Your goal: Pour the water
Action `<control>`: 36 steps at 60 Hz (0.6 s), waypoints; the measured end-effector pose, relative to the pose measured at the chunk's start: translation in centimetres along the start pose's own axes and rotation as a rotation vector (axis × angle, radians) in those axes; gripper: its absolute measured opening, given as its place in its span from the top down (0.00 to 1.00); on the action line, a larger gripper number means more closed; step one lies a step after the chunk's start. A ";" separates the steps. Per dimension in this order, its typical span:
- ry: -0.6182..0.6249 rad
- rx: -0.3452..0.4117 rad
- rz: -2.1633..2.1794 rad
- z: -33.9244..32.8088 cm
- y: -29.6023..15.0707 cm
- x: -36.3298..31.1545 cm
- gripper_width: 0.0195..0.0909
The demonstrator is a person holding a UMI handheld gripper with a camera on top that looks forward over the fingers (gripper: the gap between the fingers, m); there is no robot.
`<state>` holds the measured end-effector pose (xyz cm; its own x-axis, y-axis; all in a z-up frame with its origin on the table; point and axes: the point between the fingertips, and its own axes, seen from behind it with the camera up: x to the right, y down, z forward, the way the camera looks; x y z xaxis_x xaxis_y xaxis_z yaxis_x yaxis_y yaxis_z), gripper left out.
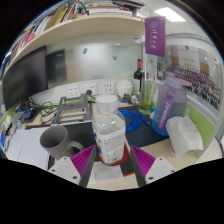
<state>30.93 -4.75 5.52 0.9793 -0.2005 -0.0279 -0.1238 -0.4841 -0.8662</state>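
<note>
A clear plastic bottle with a white cap and a red and white label stands upright between my fingers. My gripper is shut on its lower part, with the magenta pads pressed to both sides. White paper on the desk lies under the bottle's base. A grey mug sits to the left of the bottle, just beyond my left finger, with its mouth facing up.
A tall translucent tumbler and a white cup lying on its side are to the right. Blue cable lies behind the bottle. A monitor, a dark bottle and desk clutter stand at the back.
</note>
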 end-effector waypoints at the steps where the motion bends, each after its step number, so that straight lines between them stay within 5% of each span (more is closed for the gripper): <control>1: 0.005 -0.009 -0.002 -0.4 0.2 0.2 0.32; 6: 0.037 0.002 0.020 -2.3 0.1 0.5 0.32; 20: 0.019 -0.120 0.003 -10.0 1.9 -1.7 0.30; 36: -0.002 -0.079 -0.041 -19.5 -2.8 -5.8 0.31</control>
<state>22.44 -18.79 17.84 0.9842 -0.1771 0.0056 -0.0956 -0.5574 -0.8247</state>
